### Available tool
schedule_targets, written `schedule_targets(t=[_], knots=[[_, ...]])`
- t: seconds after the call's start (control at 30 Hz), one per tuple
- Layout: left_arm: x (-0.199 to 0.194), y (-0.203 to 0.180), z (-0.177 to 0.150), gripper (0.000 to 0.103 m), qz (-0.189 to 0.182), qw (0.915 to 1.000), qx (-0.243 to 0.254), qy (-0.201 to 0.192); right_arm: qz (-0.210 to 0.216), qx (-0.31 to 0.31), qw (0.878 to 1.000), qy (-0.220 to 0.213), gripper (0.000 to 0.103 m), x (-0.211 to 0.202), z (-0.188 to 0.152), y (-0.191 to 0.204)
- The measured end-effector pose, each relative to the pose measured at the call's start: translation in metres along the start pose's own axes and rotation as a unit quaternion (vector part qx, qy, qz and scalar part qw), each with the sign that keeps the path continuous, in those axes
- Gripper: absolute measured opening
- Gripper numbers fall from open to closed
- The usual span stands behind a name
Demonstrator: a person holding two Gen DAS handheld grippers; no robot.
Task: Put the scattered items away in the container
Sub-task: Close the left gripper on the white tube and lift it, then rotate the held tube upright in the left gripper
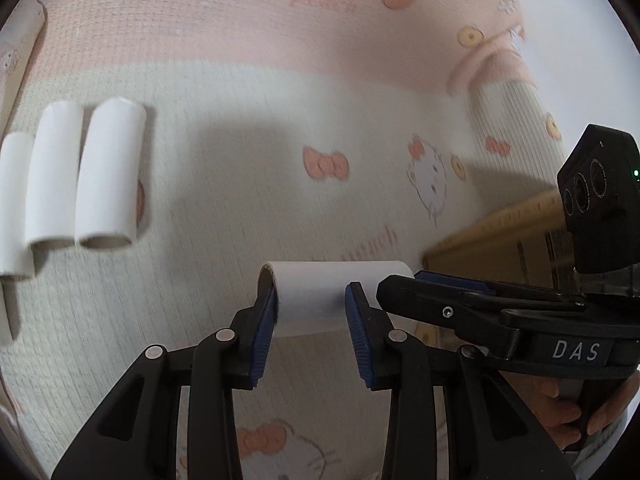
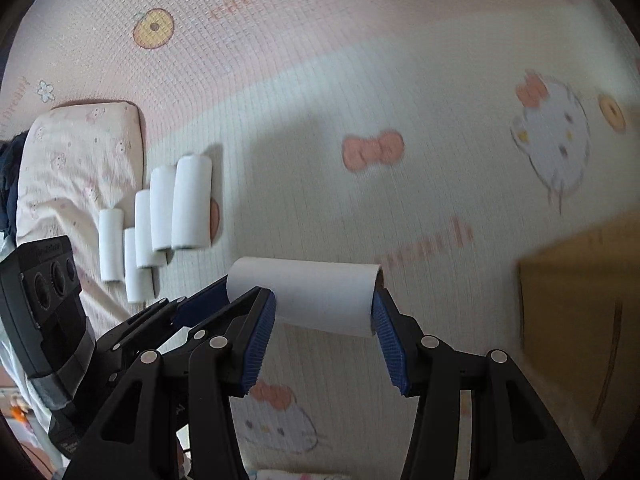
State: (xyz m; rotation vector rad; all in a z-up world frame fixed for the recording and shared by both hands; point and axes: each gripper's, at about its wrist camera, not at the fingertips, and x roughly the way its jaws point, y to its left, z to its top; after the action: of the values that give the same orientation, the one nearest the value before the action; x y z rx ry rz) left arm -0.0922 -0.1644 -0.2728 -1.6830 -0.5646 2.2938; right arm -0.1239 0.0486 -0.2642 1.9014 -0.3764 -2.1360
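Observation:
One white cardboard tube (image 1: 320, 292) hangs crosswise above the play mat, carried by both grippers. My left gripper (image 1: 310, 300) is shut on its left half, one blue pad at the open left end. My right gripper (image 2: 324, 300) is shut on the same tube (image 2: 316, 300), its right pad at the open right end. In the left wrist view the right gripper (image 1: 400, 284) comes in from the right and meets the tube's right end. Several more white tubes (image 2: 176, 216) lie side by side on the mat at the left. A tan container (image 2: 580, 320) stands at the right.
The pink and cream cartoon-print mat (image 2: 360, 80) covers the floor. A pale printed cushion (image 2: 80, 160) lies at the far left beside the tubes (image 1: 80, 176). The tan container (image 1: 500, 236) shows behind the right gripper. A hand (image 1: 560, 412) holds that gripper's handle.

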Motion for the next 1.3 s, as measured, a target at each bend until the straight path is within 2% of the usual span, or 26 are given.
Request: schedule_targets(t=[0.27, 0.4, 0.57, 0.7, 0.73, 0.77, 0.8, 0.83, 0.87, 0.97, 1.03, 1.3], knots=[[0.001, 0.005, -0.016, 0.038, -0.001, 0.9997, 0.004, 0.026, 0.014, 0.035, 0.999, -0.002, 0.048, 0.007, -0.027, -0.006], [0.004, 0.015, -0.016, 0.038, 0.008, 0.9993, -0.016, 0.032, 0.019, 0.012, 1.000, -0.009, 0.048, 0.007, -0.034, 0.000], [-0.011, 0.026, -0.020, 0.038, 0.004, 0.9982, -0.058, 0.013, -0.032, -0.035, 0.999, -0.016, 0.048, 0.004, -0.041, 0.007], [-0.027, 0.026, -0.028, 0.038, 0.034, 0.9978, -0.057, -0.009, -0.036, -0.057, 0.997, -0.031, 0.048, -0.006, -0.037, 0.011], [-0.030, 0.026, -0.032, 0.036, 0.039, 0.9973, -0.060, -0.015, -0.039, -0.063, 0.997, -0.034, 0.048, -0.007, -0.035, 0.012], [-0.033, 0.027, -0.035, 0.026, 0.037, 0.9969, -0.067, -0.018, -0.044, -0.069, 0.996, -0.036, 0.048, -0.007, -0.032, 0.012], [-0.033, 0.030, -0.038, 0.017, 0.035, 0.9963, -0.076, -0.016, -0.052, -0.074, 0.995, -0.037, 0.044, -0.006, -0.030, 0.013], [-0.032, 0.031, -0.041, 0.013, 0.032, 0.9958, -0.085, -0.011, -0.062, -0.080, 0.994, -0.034, 0.026, -0.004, -0.026, 0.014], [-0.030, 0.032, -0.043, 0.012, 0.032, 0.9955, -0.089, -0.007, -0.071, -0.085, 0.993, -0.028, 0.016, 0.000, -0.023, 0.014], [-0.022, 0.030, -0.048, 0.012, 0.037, 0.9954, -0.088, 0.005, -0.082, -0.101, 0.991, -0.016, 0.016, 0.010, -0.015, 0.013], [-0.015, 0.027, -0.049, 0.012, 0.027, 0.9955, -0.089, 0.018, -0.090, -0.102, 0.991, -0.007, 0.016, 0.017, -0.011, 0.011], [0.006, 0.025, -0.038, 0.012, 0.008, 0.9945, -0.097, 0.039, -0.089, -0.101, 0.991, 0.021, 0.016, 0.035, -0.003, -0.002]])
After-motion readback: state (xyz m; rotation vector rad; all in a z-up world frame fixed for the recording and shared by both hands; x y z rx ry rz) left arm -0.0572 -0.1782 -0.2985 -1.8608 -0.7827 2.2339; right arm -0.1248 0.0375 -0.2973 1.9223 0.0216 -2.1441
